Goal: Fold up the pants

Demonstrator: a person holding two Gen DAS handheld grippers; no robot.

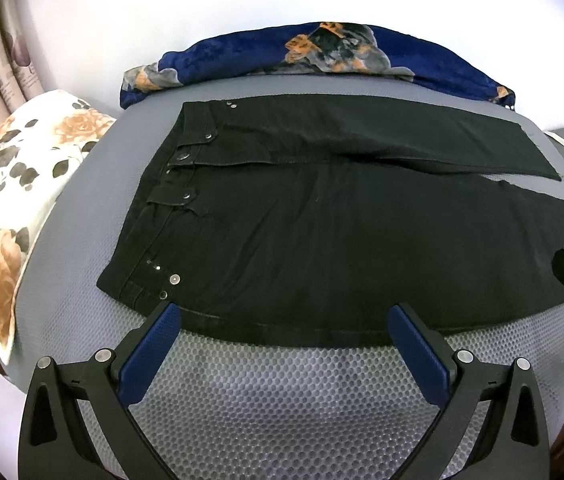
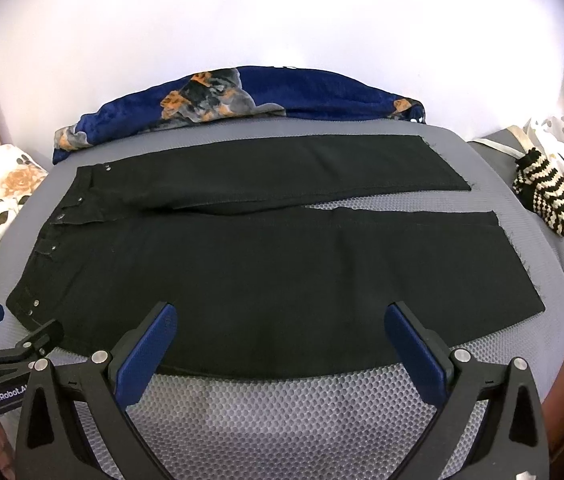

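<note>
Between our spread blue pads (image 1: pixel 154 356) sits bare grey mesh bed (image 1: pixel 282 400); both tools are wide open and hold nothing. Our left gripper (image 1: pixel 284 316) hovers at the near hem by the waistband corner (image 1: pixel 154 284), our right gripper (image 2: pixel 280 316) further along the near leg (image 2: pixel 362 280). Just ahead lie the black pants (image 2: pixel 242 264), flat, unfolded, long axis crosswise: waist left, cuffs right. We judge the near leg must fold away from us onto the far leg (image 2: pixel 302 168)
</note>
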